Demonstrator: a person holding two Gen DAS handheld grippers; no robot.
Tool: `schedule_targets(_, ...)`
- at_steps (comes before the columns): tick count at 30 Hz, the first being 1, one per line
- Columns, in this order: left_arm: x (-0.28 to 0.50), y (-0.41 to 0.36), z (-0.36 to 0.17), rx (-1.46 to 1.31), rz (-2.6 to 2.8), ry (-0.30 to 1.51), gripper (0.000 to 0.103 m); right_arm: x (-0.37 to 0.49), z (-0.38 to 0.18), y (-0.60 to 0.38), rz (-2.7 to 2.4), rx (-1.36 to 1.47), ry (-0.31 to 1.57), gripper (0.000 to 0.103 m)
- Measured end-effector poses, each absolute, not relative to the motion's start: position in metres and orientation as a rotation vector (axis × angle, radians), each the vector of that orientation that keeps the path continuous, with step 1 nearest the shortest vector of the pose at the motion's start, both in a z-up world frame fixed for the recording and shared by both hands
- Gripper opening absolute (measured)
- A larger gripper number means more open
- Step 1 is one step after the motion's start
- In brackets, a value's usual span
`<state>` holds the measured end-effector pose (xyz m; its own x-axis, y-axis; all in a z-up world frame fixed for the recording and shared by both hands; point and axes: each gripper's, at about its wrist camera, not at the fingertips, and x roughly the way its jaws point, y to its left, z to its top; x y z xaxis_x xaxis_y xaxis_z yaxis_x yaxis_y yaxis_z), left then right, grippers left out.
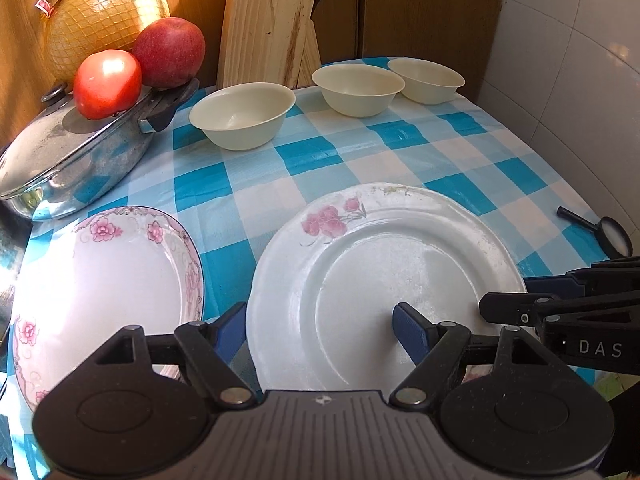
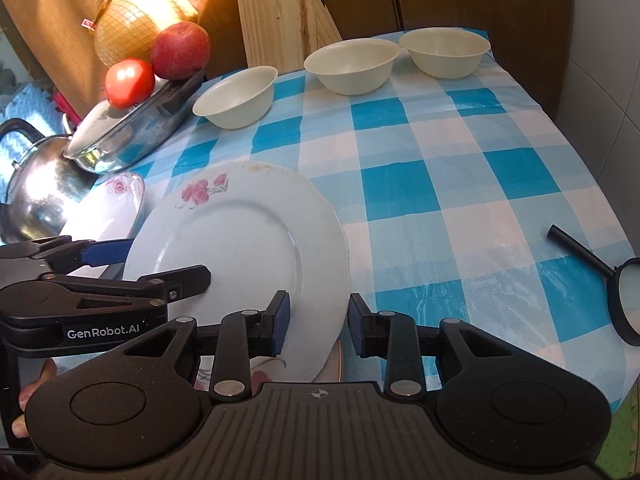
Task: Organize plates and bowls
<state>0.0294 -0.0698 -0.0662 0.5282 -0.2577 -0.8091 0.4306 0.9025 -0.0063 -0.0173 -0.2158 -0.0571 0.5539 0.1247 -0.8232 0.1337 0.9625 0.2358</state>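
Note:
A round white plate (image 1: pixel 380 280) (image 2: pixel 240 248) with pink flowers lies near the front of the checked cloth, over another flowered plate (image 2: pixel 264 376). My left gripper (image 1: pixel 320 332) (image 2: pixel 156 266) stands open astride its left rim, one finger outside the edge and one above the plate. My right gripper (image 2: pixel 318 320) (image 1: pixel 516 294) is open astride the right rim in the same way. No pad visibly presses on the plate. An oval pink-bordered plate (image 1: pixel 108 280) (image 2: pixel 116 200) sits to the left. Three cream bowls (image 1: pixel 244 114) (image 1: pixel 358 88) (image 1: pixel 426 80) line the back.
A lidded steel pot (image 1: pixel 80 152) at the left carries a tomato (image 1: pixel 107 82) and an apple (image 1: pixel 170 50), with a netted pomelo (image 1: pixel 104 12) behind. A wooden board (image 1: pixel 268 20) leans at the back. A magnifying glass (image 2: pixel 616 292) lies front right. A kettle (image 2: pixel 36 196) stands far left.

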Motion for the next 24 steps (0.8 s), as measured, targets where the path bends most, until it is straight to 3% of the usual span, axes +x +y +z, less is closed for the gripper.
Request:
schedule_targets(19,-0.006,-0.07,-0.068,0.286,-0.42,0.887,0.071,-0.04,-0.054,-0.196,-0.012,0.148,0.962,0.045)
schedule_targets(24,-0.014,-0.076,-0.066,0.288,-0.462,0.876,0.065,-0.04,-0.054,-0.193,-0.015,0.134,0.959,0.047)
